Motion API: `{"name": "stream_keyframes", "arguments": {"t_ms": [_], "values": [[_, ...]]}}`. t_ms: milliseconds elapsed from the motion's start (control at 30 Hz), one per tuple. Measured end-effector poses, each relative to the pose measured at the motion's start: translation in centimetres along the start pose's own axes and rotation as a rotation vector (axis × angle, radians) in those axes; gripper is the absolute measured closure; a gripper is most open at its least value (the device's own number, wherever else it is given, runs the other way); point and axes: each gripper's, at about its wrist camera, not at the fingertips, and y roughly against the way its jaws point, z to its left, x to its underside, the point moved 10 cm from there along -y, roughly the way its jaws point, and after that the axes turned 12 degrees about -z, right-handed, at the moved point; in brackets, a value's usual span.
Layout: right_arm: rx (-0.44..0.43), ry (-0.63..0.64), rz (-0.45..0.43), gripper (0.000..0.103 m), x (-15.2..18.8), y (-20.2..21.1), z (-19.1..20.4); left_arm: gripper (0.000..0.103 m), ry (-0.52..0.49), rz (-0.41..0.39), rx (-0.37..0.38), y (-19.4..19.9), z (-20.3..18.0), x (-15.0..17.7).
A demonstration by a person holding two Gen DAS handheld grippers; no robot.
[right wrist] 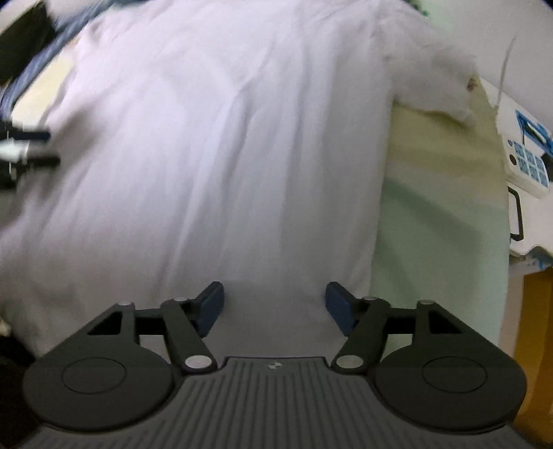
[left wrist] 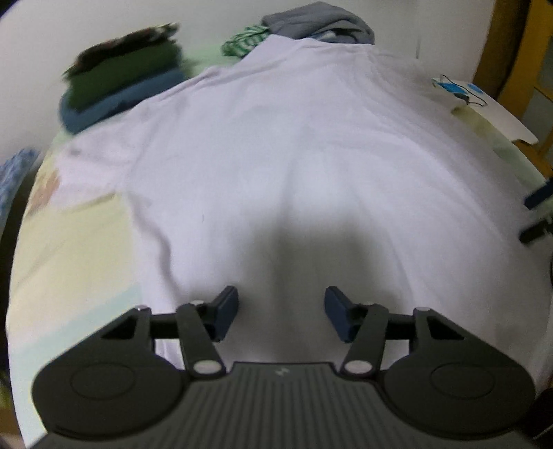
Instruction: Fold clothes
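Observation:
A pale lilac T-shirt [left wrist: 293, 145] lies spread flat on the table, collar end far from me, one short sleeve [left wrist: 90, 172] out to the left. My left gripper [left wrist: 281, 311] hovers open over the shirt's near hem, nothing between its blue pads. In the right wrist view the same shirt [right wrist: 214, 145] fills the frame, its other sleeve [right wrist: 435, 79] reaching to the upper right. My right gripper [right wrist: 274, 305] is open above the hem near the shirt's right edge. The other gripper's fingers [right wrist: 31, 148] show at the left edge.
A stack of folded dark clothes [left wrist: 121, 76] sits at the back left, and a heap of grey and green-striped garments [left wrist: 311, 24] at the back. The pale yellow-green tablecloth [right wrist: 439, 193] shows beside the shirt. A white device with blue buttons [right wrist: 527, 162] lies at the right.

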Motion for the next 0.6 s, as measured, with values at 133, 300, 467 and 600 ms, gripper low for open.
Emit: {"name": "stream_keyframes", "arguments": {"t_ms": [133, 300, 467, 600], "values": [[-0.025, 0.086, 0.051, 0.027, 3.6, 1.8, 0.4, 0.044, -0.063, 0.006, -0.055, 2.8, -1.1, 2.2], [-0.056, 0.194, 0.114, 0.027, 8.2, 4.1, 0.8, 0.043, -0.033, 0.080, -0.090, 6.7, -1.1, 5.7], [-0.078, 0.192, 0.092, 0.055, 10.2, 6.5, 0.3, 0.044, -0.068, 0.127, -0.129, 9.6, -2.1, 7.2], [-0.124, -0.007, -0.011, 0.046, 8.5, 7.3, -1.1, 0.037, -0.020, 0.076, -0.122, 10.4, -3.7, 6.3]]}}
